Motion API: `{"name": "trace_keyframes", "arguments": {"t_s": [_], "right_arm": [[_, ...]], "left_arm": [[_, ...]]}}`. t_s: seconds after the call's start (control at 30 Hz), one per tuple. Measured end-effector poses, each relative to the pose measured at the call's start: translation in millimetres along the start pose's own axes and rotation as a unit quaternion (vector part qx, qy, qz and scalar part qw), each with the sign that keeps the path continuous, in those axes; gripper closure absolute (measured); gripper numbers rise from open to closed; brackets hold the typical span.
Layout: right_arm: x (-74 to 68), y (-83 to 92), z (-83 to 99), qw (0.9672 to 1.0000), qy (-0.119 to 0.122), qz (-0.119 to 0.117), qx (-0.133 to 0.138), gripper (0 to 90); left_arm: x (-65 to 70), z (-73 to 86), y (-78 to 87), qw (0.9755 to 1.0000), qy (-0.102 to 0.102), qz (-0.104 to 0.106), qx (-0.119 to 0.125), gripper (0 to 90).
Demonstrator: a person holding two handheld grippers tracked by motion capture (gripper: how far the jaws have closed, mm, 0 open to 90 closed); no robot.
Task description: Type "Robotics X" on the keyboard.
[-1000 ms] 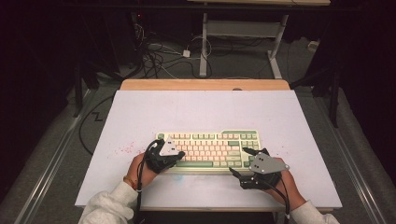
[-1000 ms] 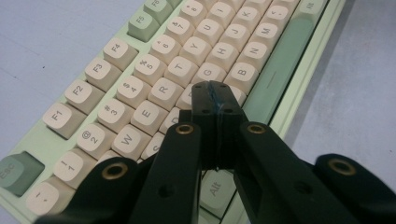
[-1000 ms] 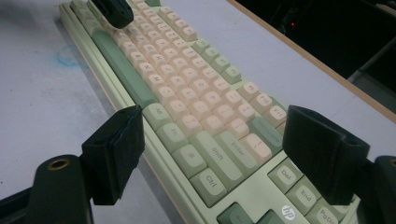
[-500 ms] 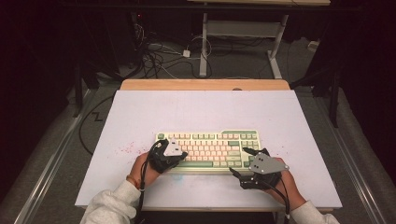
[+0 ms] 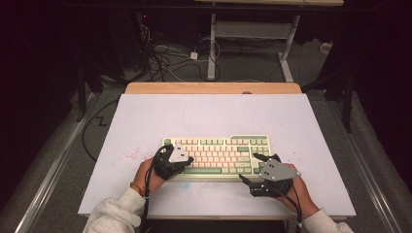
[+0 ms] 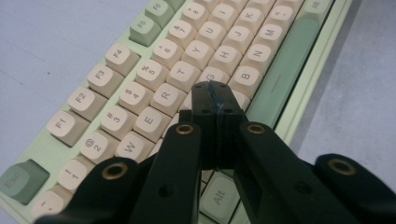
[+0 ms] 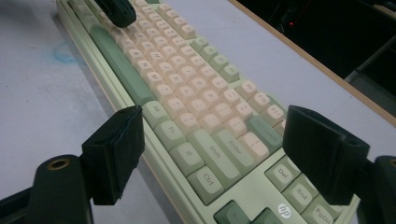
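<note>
A pale green keyboard with cream keys lies across the near half of the white table top. My left gripper is shut with nothing between its pads. In the left gripper view the joined tips rest over the letter keys of the keyboard, just below R and T and beside the space bar. My right gripper stands open at the keyboard's right end. Its two pads straddle the Shift, Ctrl and Enter corner of the keyboard without touching it. The left gripper shows far off there.
Red specks mark the table left of the keyboard, and a faint blue stain lies near its front edge. A wooden strip borders the far side. Cables and desk legs stand on the floor beyond.
</note>
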State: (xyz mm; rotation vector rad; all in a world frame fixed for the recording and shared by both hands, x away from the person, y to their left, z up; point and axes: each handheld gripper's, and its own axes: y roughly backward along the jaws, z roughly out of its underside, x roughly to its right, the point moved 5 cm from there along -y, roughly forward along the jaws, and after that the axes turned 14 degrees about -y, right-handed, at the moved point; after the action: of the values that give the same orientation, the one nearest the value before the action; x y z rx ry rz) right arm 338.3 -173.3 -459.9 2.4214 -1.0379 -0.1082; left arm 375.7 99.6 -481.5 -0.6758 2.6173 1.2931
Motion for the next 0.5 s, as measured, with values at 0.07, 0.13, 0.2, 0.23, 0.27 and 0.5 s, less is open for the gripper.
{"name": "trace_keyframes", "arguments": {"t_s": [0.07, 0.13, 0.2, 0.23, 0.27, 0.5], "right_arm": [[0.3, 0.2, -0.2, 1.0000, -0.001, 0.001, 0.000, 21.8], [0.2, 0.4, -0.3, 1.0000, 0.000, 0.001, 0.001, 21.8], [0.2, 0.3, -0.3, 1.0000, 0.000, 0.001, 0.000, 21.8], [0.1, 0.3, -0.3, 1.0000, 0.000, 0.001, 0.000, 21.8], [0.1, 0.3, -0.3, 1.0000, 0.001, 0.001, 0.001, 21.8], [-0.2, -0.1, 0.4, 1.0000, 0.002, 0.001, -0.002, 21.8]], "left_arm": [[-0.5, -0.6, 1.5, 1.0000, 0.003, -0.002, 0.004, 88.0], [-1.3, -0.6, 3.1, 1.0000, 0.001, -0.003, 0.004, 88.0], [-2.3, -0.8, 4.7, 0.9999, 0.004, -0.006, 0.008, 88.0], [-2.7, -0.6, 5.2, 0.9999, 0.004, -0.007, 0.008, 88.0], [-3.3, -0.2, 5.9, 0.9999, 0.004, -0.008, 0.008, 88.0], [-6.4, 2.2, 8.3, 0.9998, 0.007, -0.015, 0.007, 88.0]]}}
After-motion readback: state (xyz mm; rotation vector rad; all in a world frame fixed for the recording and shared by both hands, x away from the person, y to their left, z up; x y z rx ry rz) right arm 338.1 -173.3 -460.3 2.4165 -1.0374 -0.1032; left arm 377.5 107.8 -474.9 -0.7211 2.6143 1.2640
